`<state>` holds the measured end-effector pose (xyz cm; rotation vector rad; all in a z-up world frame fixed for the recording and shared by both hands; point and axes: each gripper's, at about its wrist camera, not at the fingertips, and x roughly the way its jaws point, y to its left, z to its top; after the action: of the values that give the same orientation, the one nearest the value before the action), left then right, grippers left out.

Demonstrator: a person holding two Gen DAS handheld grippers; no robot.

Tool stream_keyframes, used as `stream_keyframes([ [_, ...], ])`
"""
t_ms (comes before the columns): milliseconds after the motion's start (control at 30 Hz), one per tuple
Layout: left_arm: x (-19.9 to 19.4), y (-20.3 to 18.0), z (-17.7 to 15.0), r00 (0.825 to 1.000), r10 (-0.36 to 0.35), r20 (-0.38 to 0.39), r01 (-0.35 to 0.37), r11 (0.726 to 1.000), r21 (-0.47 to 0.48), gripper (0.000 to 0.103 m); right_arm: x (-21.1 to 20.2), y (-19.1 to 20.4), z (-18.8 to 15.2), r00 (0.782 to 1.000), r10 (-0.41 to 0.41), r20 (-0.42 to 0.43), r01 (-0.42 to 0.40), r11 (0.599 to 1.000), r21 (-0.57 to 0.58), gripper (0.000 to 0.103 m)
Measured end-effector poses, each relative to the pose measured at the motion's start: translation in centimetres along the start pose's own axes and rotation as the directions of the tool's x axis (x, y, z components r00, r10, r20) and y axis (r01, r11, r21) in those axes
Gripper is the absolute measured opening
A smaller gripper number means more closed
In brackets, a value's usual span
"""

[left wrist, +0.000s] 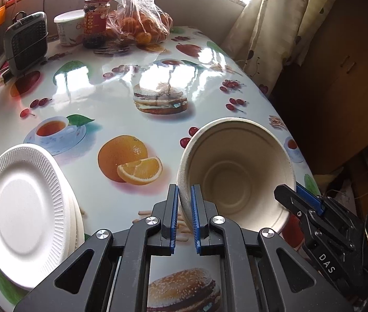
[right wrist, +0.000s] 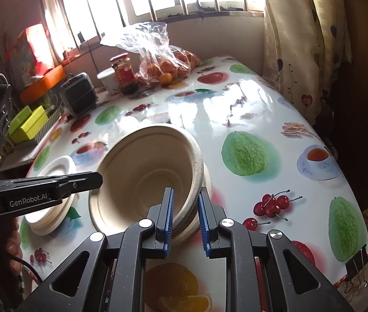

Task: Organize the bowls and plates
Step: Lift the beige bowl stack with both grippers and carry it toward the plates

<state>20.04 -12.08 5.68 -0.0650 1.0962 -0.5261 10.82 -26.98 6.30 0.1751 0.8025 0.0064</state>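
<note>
A beige paper bowl [left wrist: 238, 171] is tilted with its mouth toward me over the fruit-print table [left wrist: 106, 98]. My left gripper [left wrist: 184, 189] is shut on its left rim. My right gripper [left wrist: 298, 195] clamps the opposite rim. In the right wrist view it shows as nested beige bowls [right wrist: 142, 174], with my right gripper [right wrist: 185, 192] shut on their near-right rims and the left gripper [right wrist: 98, 179] reaching in at the left rim. I cannot tell whether the bowls touch the table. A stack of white ribbed paper plates [left wrist: 25, 213] lies left of the bowls, visible again as plates [right wrist: 56, 166].
At the table's far side stand a small grey heater [left wrist: 26, 41], a white cup [left wrist: 69, 27], a red-labelled jar [left wrist: 96, 22] and a plastic bag of oranges [left wrist: 139, 23]. A curtain [right wrist: 300, 52] hangs past the right table edge. Green boxes [right wrist: 28, 124] sit off the left edge.
</note>
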Motion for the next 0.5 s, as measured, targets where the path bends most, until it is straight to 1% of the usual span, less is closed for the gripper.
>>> stream_keyframes([
  [500,0.87,-0.03,-0.09,1.0,-0.001,-0.023,0.001,1.0,0.001,0.01,0.49,-0.1,-0.32,1.0,-0.014,-0.012,0.014,1.0,0.002,0.018],
])
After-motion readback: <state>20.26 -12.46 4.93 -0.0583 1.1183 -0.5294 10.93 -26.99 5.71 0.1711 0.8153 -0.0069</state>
